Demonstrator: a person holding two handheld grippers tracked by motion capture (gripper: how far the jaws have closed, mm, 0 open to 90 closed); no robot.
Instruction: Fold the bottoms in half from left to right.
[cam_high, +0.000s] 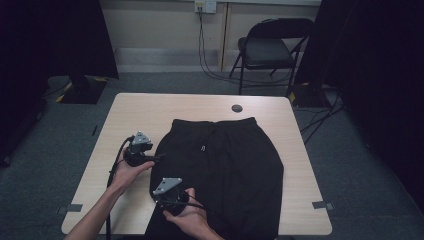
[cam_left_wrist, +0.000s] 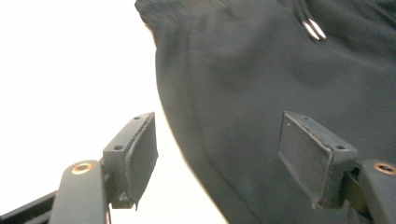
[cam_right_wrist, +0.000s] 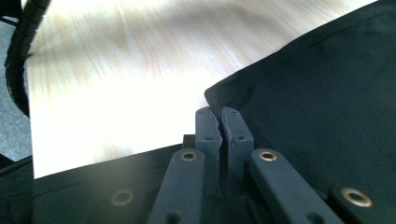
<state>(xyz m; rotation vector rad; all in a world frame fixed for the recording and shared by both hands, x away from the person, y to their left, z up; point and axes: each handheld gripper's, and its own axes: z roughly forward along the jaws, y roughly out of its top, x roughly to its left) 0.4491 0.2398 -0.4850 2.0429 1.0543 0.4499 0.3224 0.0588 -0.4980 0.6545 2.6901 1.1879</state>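
I've got my right gripper (cam_right_wrist: 219, 126) clamped on the shorts' (cam_high: 225, 165) edge at lower centre, while my left gripper (cam_left_wrist: 219, 154) hangs wide open beside their left edge, ready to pinch.

Black shorts (cam_high: 225, 165) on wooden table (cam_high: 150, 112)

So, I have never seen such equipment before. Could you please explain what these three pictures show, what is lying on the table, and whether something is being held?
A person holds one hand-held gripper in each hand; there is no robot arm. The high view looks down on a light wooden table where black fabric shorts with a drawstring lie flat. The other two pictures come from cameras riding on the tools. The left hand-held gripper has its jaws wide open, one pad over the table and one over the shorts' side edge, gripping nothing. The right hand-held gripper has its jaws closed at a corner of the shorts' edge; it appears to pinch the fabric there.
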